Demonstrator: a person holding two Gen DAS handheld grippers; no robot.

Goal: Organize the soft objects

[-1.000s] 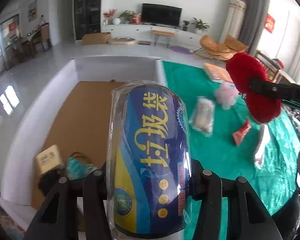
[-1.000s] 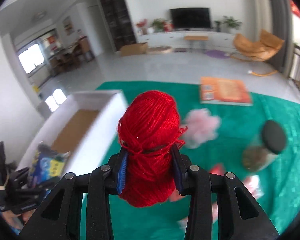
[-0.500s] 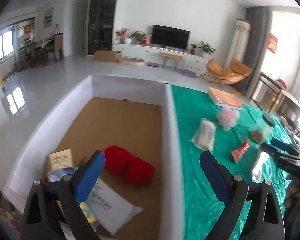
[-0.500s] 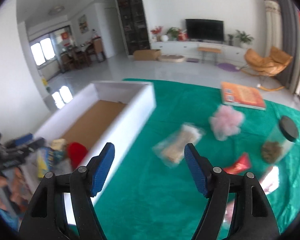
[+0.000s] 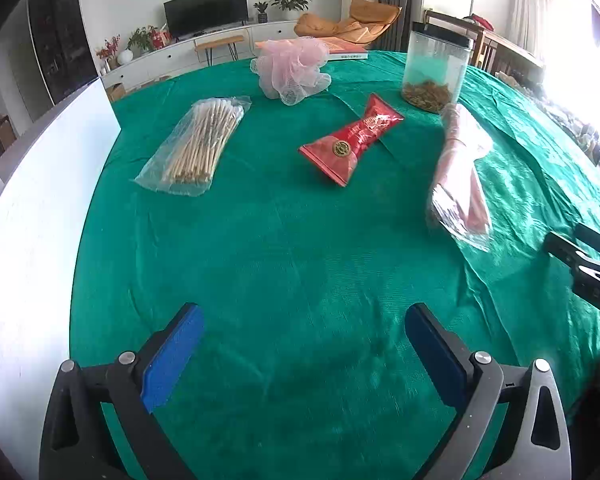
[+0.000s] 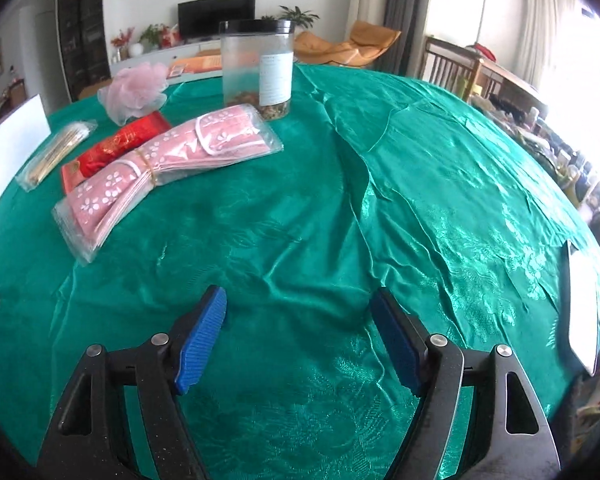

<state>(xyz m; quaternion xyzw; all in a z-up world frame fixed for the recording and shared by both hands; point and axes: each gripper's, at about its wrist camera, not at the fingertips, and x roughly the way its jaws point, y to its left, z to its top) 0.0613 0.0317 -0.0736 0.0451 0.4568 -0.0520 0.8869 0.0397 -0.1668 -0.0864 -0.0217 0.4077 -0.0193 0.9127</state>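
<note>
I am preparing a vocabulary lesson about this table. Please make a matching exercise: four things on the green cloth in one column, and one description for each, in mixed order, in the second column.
Things:
1. bath sponge
2. snack packet
3. jar
4. bag of sticks

Descriptions:
a. clear, upright, black lid
b. pink, fluffy mesh
c. red, lying flat
d. clear wrapper, nearest the white box wall

Pairs: 1-b, 2-c, 3-a, 4-d

Black plastic left gripper point(image 5: 302, 344) and right gripper point(image 6: 298, 334) at the bottom of each frame, with triangular cut-outs, silver round screws at the pivots, and ribbed blue pads point(image 6: 201, 340) lining the fingers.
</note>
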